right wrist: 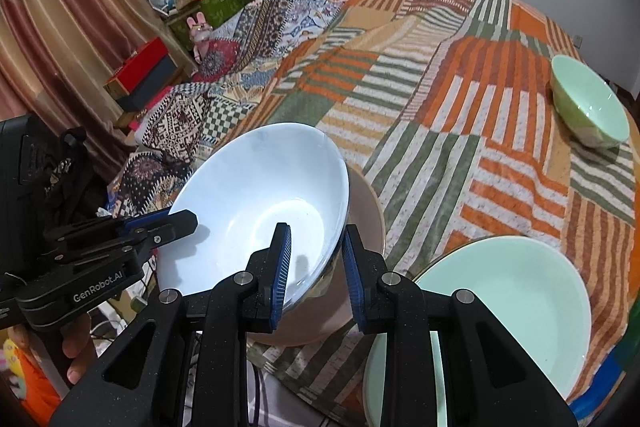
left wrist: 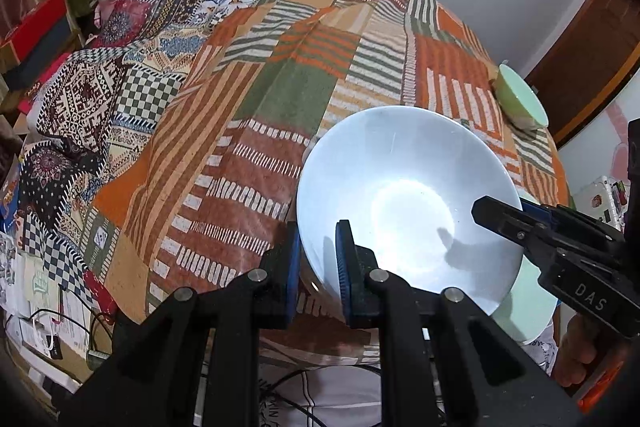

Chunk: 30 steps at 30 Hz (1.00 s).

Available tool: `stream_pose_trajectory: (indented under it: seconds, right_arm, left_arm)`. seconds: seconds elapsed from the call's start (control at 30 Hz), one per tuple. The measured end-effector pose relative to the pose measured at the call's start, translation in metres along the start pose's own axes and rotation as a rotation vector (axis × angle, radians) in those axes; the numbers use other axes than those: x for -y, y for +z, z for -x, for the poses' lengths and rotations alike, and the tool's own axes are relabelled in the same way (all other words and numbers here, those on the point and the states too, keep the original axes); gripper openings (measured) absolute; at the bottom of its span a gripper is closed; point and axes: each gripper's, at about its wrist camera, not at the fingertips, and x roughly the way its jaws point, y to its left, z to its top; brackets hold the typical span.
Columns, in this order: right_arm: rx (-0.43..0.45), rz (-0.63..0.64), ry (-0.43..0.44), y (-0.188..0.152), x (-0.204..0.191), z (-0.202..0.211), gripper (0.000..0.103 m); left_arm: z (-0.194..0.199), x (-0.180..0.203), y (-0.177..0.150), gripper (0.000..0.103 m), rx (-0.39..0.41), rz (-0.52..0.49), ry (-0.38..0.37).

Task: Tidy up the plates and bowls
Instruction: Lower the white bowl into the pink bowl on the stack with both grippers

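Observation:
A large white bowl (left wrist: 404, 187) (right wrist: 256, 187) hangs tilted over the near edge of the cloth-covered table, held from two sides. My left gripper (left wrist: 319, 255) (right wrist: 180, 221) is shut on its rim, one blue pad inside and one outside. My right gripper (right wrist: 314, 263) (left wrist: 492, 211) is shut on the opposite rim in the same way. Right under the bowl lies a tan plate (right wrist: 370, 211). A pale green plate (right wrist: 516, 299) (left wrist: 528, 311) lies beside it at the table's near edge. A small green bowl (right wrist: 586, 103) (left wrist: 520, 97) stands upright at the far right.
The table (right wrist: 440, 99) (left wrist: 304, 87) wears an orange, green and white patchwork cloth. A second patterned cloth (left wrist: 120, 75) drapes off its left side. Boxes and a pink toy rabbit (right wrist: 200, 31) crowd the far left by a curtain. A person's hand (right wrist: 76, 351) holds the left gripper.

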Motion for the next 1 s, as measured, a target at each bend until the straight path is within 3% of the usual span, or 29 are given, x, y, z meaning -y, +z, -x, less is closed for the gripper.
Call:
stream_pose_trajectory:
  seconds: [0.57, 1.0]
  right_arm:
    - [-0.072, -0.018, 0.002, -0.009, 0.005, -0.023, 0.024]
    - [-0.083, -0.017, 0.017, -0.01, 0.006, -0.027, 0.028]
  left_arm:
    - [-0.024, -0.008, -0.006, 0.016, -0.068, 0.016, 0.02]
    - [-0.03, -0.001, -0.007, 0.016, -0.062, -0.031, 0.084]
